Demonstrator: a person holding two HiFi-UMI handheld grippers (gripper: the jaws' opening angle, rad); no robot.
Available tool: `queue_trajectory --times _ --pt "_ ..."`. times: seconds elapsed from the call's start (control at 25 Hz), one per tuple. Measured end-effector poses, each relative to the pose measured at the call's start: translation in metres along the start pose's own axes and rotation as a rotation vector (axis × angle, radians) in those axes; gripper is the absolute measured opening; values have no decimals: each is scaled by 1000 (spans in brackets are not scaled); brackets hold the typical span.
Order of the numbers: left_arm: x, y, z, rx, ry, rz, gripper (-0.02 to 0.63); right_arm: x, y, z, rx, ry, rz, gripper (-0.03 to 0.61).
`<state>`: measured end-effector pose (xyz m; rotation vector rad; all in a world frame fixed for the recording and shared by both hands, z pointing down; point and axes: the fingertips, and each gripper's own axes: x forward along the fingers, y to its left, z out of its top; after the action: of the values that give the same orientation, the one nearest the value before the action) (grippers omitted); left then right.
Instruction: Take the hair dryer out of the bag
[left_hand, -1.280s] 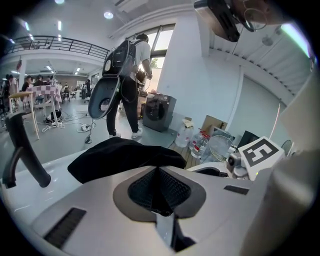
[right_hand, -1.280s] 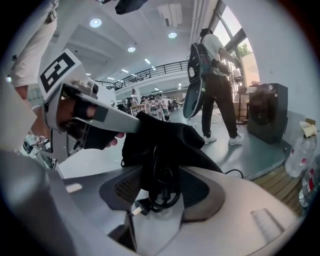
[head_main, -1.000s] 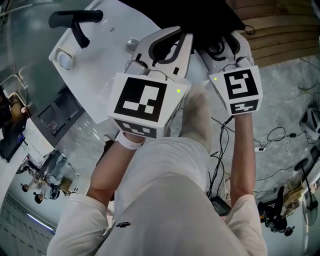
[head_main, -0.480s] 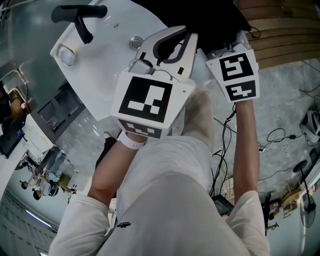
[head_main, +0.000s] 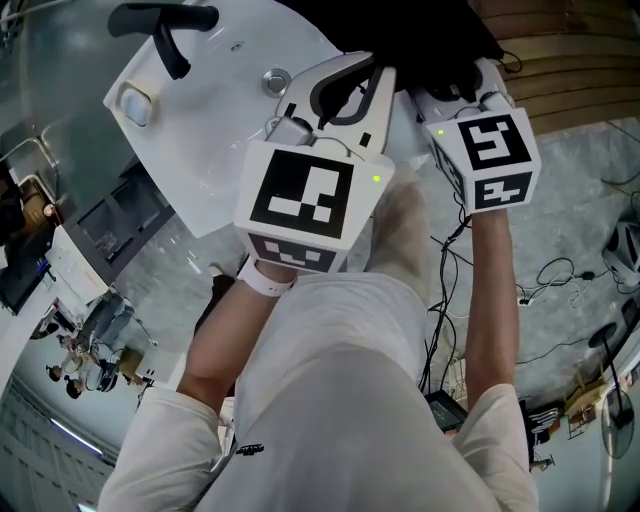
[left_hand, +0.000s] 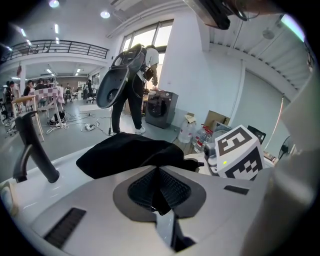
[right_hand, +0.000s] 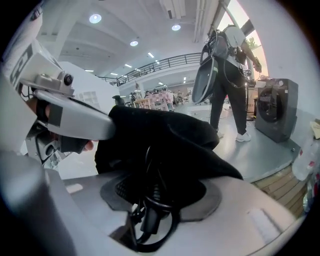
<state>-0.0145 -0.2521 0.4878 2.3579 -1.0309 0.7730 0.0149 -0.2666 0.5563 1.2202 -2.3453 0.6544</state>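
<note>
1. The bag (left_hand: 127, 152) is seen lying as a black heap on the white counter (head_main: 215, 130). The hair dryer itself is not shown. It is judged to be inside the bag, with only its black cord (right_hand: 150, 220) spilling out of the mouth.
2. The left tool (left_hand: 159, 172) is kept clenched, and a pinch of the bag's dark cloth appears to be caught between its pads. The bag is probably pinned this way so that it is not dragged along when the contents are drawn out.
3. The right tool (right_hand: 160, 186) is held with its jaws apart around the coiled cord and the bag's opening. No firm press of the pads on either can be made out.
4. Compared with the earlier frames, both tools are found at much the same spot by the bag. The right tool's jaws have just been closing, with cord and cloth between them, while the left tool's grip is unchanged.
</note>
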Motion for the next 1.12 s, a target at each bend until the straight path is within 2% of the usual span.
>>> queue_trajectory --times 0.28,0.72,1.12 --pt "-5 0 -1 -8 -3 8 15 -27 2 1 56 -52 -9 209" --pt "-12 -6 -1 30 -10 20 15 -72 11 -13 152 -108 -35 204" --pt "-21 -14 -6 58 1 22 15 -115 33 -32 180 -116 -22 201"
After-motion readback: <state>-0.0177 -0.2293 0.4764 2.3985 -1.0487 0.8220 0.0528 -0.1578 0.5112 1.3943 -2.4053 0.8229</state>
